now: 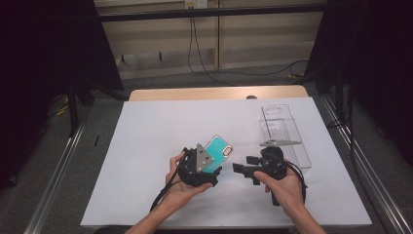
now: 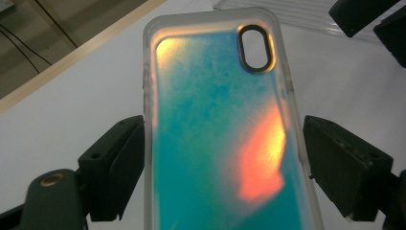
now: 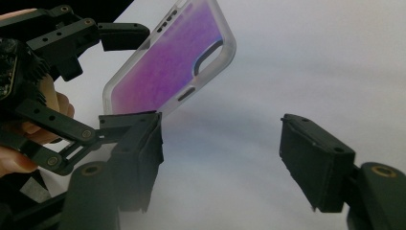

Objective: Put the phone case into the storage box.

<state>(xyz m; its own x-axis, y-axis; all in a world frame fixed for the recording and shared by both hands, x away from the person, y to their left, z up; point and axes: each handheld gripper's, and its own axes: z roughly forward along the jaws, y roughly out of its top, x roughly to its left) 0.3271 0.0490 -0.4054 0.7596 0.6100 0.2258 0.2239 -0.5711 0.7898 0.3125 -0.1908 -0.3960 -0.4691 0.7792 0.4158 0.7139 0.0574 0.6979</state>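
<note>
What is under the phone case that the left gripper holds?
The phone case is held up off the white table sheet, which lies below it. The spot directly beneath the case is covered from view.

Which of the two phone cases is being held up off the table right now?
The teal iridescent phone case, clamped across its sides by the left gripper. The clear phone case lies flat on the white sheet, untouched, beyond the right gripper.

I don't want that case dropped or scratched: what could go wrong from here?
The left gripper holds the iridescent teal phone case with a clear rim by its slick side edges, above the white table sheet; it could slip out. The right gripper, jaws apart with nothing between them, sits close and might knock the case askew.
</note>
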